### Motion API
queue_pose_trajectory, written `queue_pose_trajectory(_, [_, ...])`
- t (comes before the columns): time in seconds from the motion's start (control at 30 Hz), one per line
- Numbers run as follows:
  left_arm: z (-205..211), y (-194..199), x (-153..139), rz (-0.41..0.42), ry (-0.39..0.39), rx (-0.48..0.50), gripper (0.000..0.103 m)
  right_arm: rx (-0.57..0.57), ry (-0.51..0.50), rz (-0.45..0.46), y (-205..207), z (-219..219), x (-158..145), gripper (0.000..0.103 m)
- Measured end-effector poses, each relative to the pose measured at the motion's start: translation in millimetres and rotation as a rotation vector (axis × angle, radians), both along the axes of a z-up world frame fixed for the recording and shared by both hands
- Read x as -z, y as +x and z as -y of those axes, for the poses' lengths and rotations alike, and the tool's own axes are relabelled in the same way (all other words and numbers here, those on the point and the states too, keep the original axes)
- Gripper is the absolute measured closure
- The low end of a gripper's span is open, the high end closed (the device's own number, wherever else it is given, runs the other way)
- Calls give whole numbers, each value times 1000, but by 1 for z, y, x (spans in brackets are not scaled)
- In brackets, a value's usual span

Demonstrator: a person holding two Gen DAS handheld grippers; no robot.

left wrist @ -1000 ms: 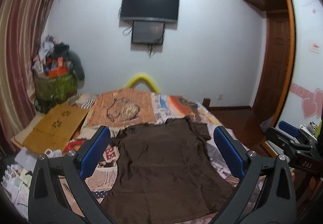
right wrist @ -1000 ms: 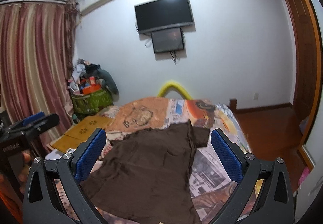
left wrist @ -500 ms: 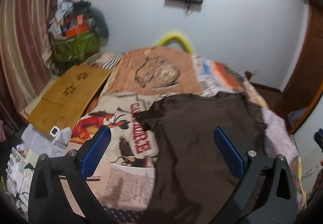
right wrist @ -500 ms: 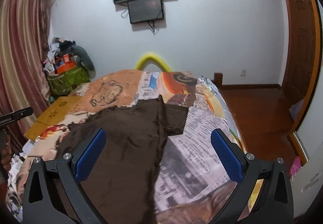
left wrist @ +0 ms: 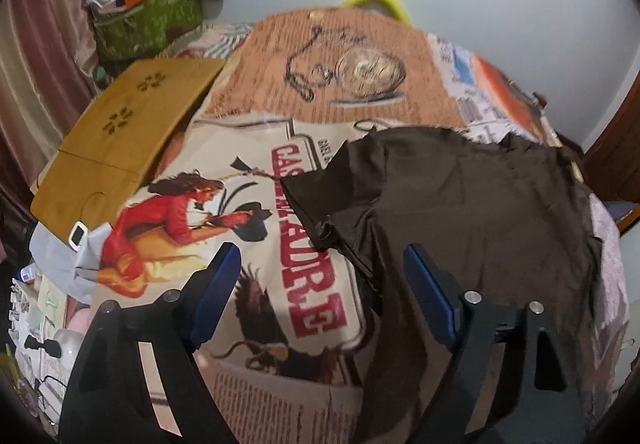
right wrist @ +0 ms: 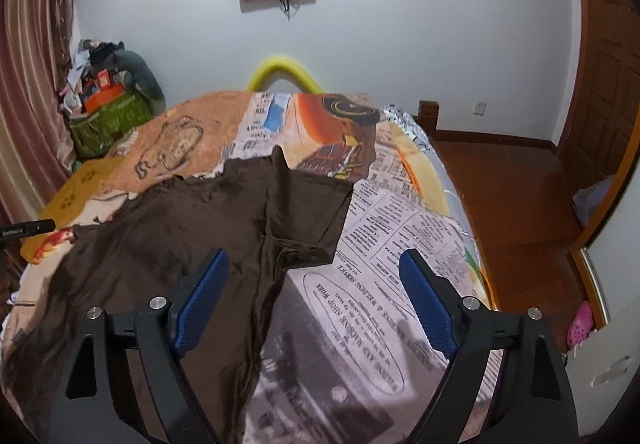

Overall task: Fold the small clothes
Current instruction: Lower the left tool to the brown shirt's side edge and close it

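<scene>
**Inspector A:** Left wrist view first: we find the bed (left wrist: 248, 148), spread with a printed newspaper-pattern cover, filling most of the frame. On it the brown shirt (left wrist: 472, 212) lies flat, sleeves spread, toward the right of that view.

**Inspector B:** We confirm from the right wrist view. The brown shirt (right wrist: 192, 228) sits left of centre, one sleeve (right wrist: 316, 216) reaching onto the bare print.

**Inspector A:** Handling, in our judgement: light, thin, limp cloth that will sag and crease; no risk of breakage. We would take it at a sleeve hem or the side seam, one point per hand.

**Inspector B:** Agreed. Now the small items. The left gripper (left wrist: 320, 284) has its jaws wide apart but closing; the shirt's near edge shows between them, not pinched.

**Inspector A:** The right gripper (right wrist: 312, 288) likewise: wide, closing, over the shirt's side edge, holding nothing.
</scene>
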State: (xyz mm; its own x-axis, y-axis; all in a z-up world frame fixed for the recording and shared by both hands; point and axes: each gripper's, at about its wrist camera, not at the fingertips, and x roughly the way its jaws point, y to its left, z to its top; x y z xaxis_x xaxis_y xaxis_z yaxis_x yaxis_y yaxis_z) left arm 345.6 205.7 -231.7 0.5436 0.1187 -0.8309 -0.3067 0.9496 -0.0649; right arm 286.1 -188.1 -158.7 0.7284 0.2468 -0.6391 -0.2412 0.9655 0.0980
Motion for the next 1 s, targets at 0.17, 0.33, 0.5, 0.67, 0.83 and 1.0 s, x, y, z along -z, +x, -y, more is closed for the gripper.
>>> queue_pose_trajectory(0.17, [-9, 23, 26, -36, -57, -8, 19, -9, -1, -20, 16, -2, 10, 18])
queue_pose_trajectory(0.33, [-20, 41, 50, -75, -190, -3, 24, -11, 1, -40, 31, 1, 17, 20])
queue_pose_trajectory(0.5, [-26, 52, 61, -65, -276, -10, 37, -20, 13, -58, 40, 3, 23, 20])
queue_pose_trajectory(0.67, [-31, 63, 64, -54, -333, -5, 54, -25, 54, -83, 42, 6, 26, 20])
queue_pose_trajectory(0.83, [-47, 71, 69, -47, -431, -41, 87, -41, 47, -104, 45, 5, 30, 20])
queue_pose_trajectory(1.0, [-46, 70, 47, 33, -378, -5, 91, -44, 118, -150, 50, 11, 33, 22])
